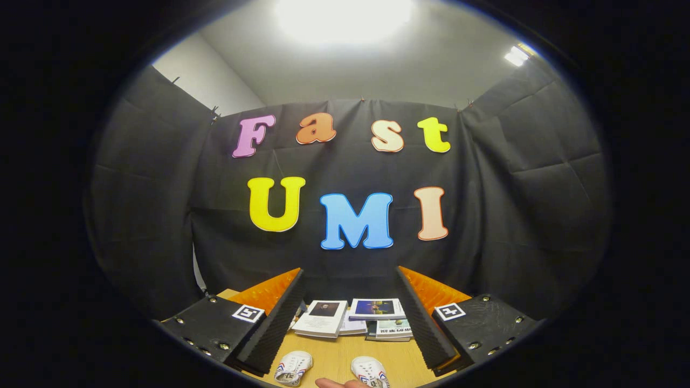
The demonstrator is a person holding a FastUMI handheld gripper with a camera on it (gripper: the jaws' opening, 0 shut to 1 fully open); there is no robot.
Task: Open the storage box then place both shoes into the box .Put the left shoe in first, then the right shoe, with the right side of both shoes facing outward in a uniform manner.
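Observation:
My gripper (349, 318) is open, its two fingers spread wide above the wooden table (334, 355) with nothing between them. Two small white shoes lie on the table close below the fingers: one shoe (294, 368) nearer the left finger (269, 323), the other shoe (370, 371) nearer the right finger (423, 323). Both shoes point their toes toward the back and are partly cut off. A fingertip of a person's hand (337, 383) shows at the table's near edge, touching or close to the right-hand shoe.
Several books and booklets (353, 318) lie in a loose pile at the back of the table, just beyond the fingers. The black cloth wall stands close behind them.

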